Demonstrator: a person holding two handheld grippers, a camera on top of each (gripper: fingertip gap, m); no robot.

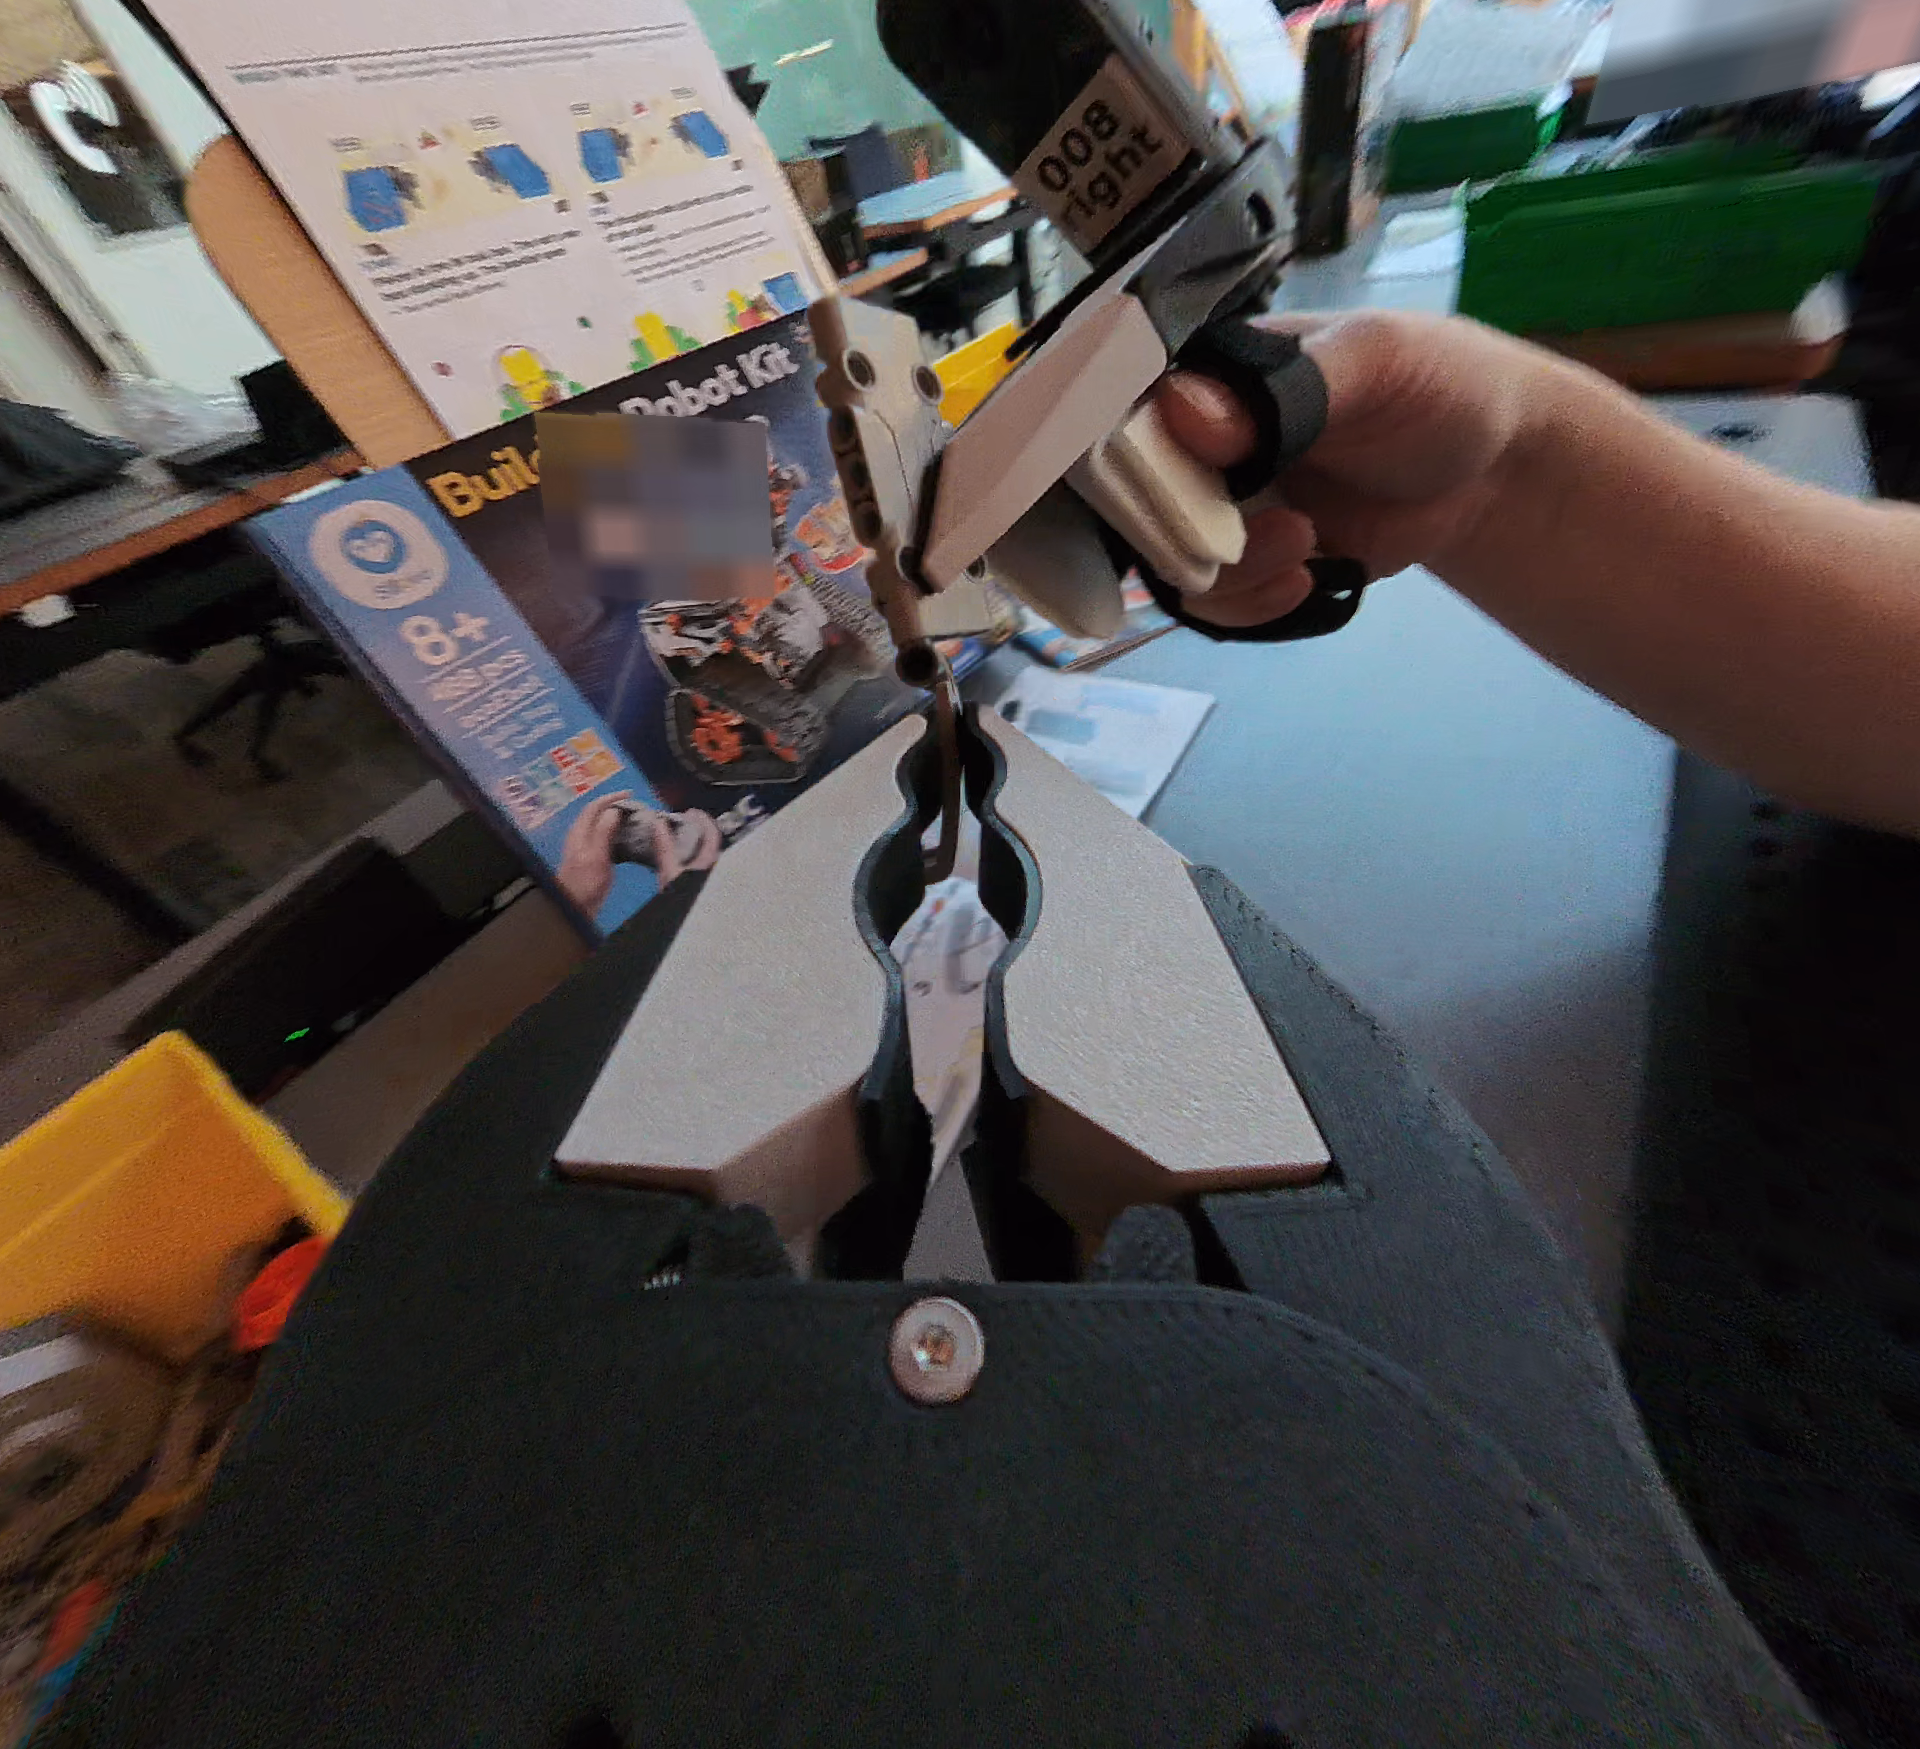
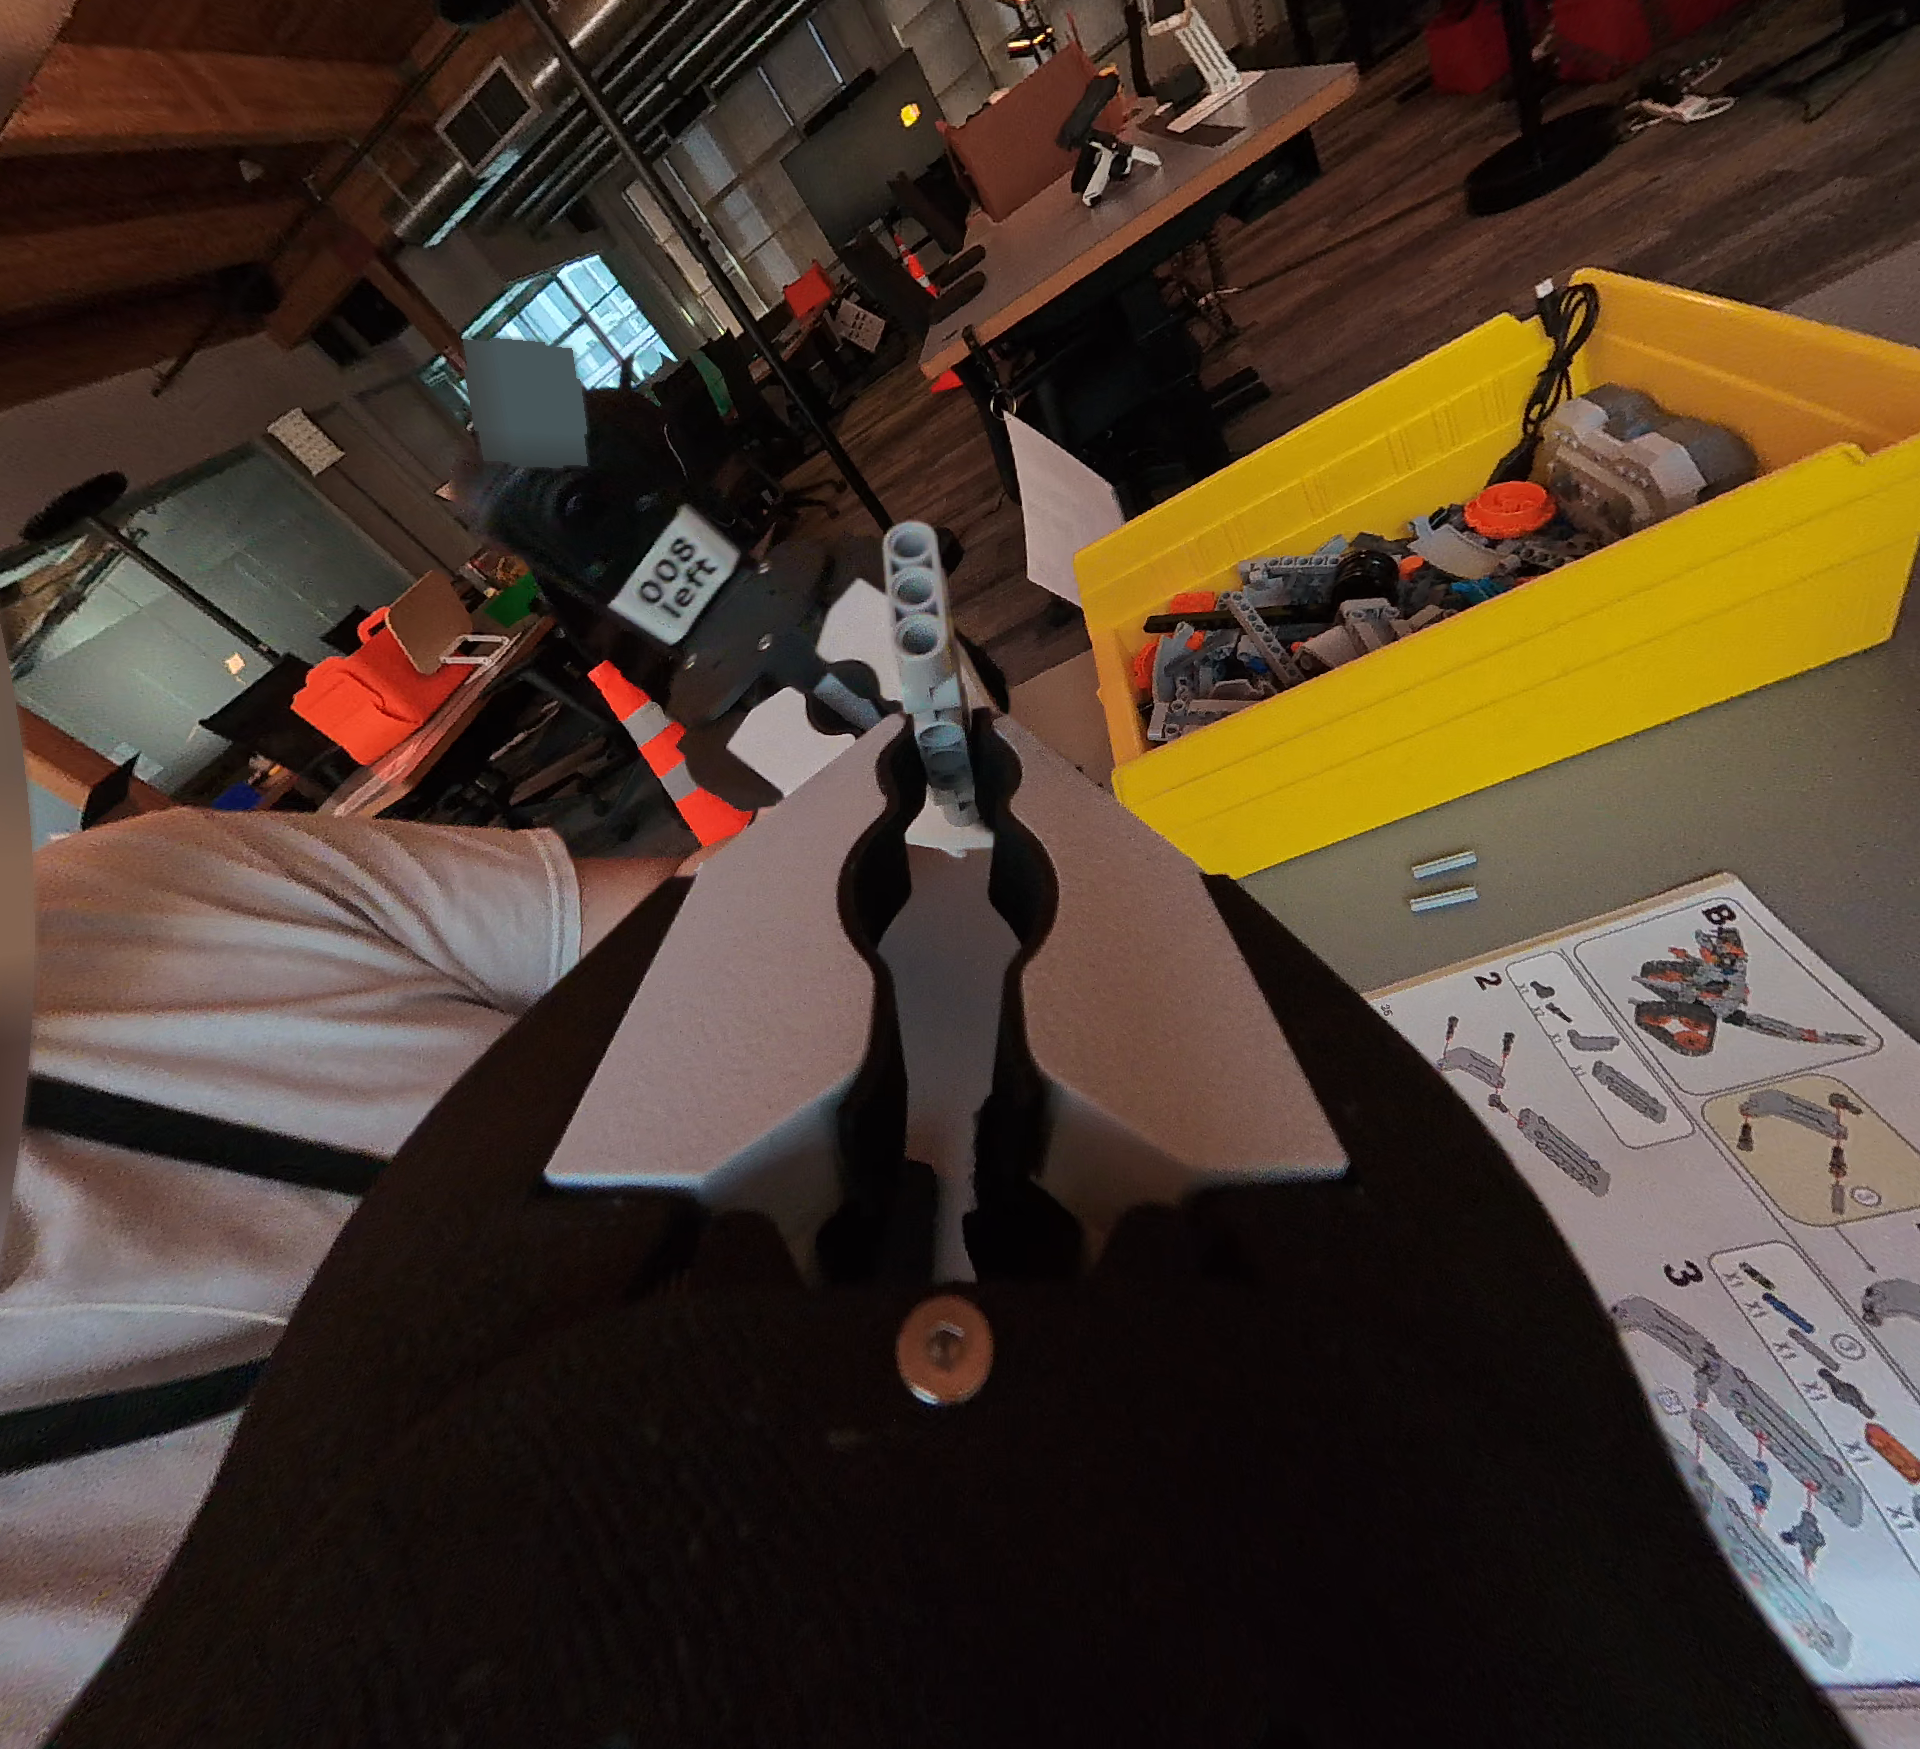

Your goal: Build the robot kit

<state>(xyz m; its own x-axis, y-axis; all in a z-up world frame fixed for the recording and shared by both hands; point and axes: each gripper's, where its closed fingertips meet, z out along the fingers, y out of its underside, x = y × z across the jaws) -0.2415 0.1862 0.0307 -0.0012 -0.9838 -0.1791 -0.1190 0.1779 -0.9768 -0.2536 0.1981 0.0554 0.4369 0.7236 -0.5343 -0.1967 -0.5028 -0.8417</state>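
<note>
The left gripper (image 1: 948,764) is pinching a thin grey strip (image 1: 948,806) between its fingertips, its jaws nearly together on it. That strip is hanging from the lower end of a grey holed beam (image 2: 920,634), which the right gripper (image 2: 951,769) is clamping at its tips; in the left wrist view the beam (image 1: 878,473) is running down from the right gripper (image 1: 925,494) toward the left one, so both tools are meeting at the same small assembly, lifted above the dark table (image 1: 1403,826).

Behind the beam, a blue kit box (image 1: 540,660) is standing tilted, and a printed white sheet (image 1: 447,89) is curling above the box. A hand (image 1: 1382,463) is gripping the right tool's handle, to the right of the beam.

In the right wrist view, a yellow bin (image 2: 1507,691) full of grey, black and orange parts is sitting to the right of the beam. Just in front of the bin, two small pale-blue rods (image 2: 1444,880) are lying side by side, and an instruction sheet (image 2: 1683,1211) is lying nearer than those.
</note>
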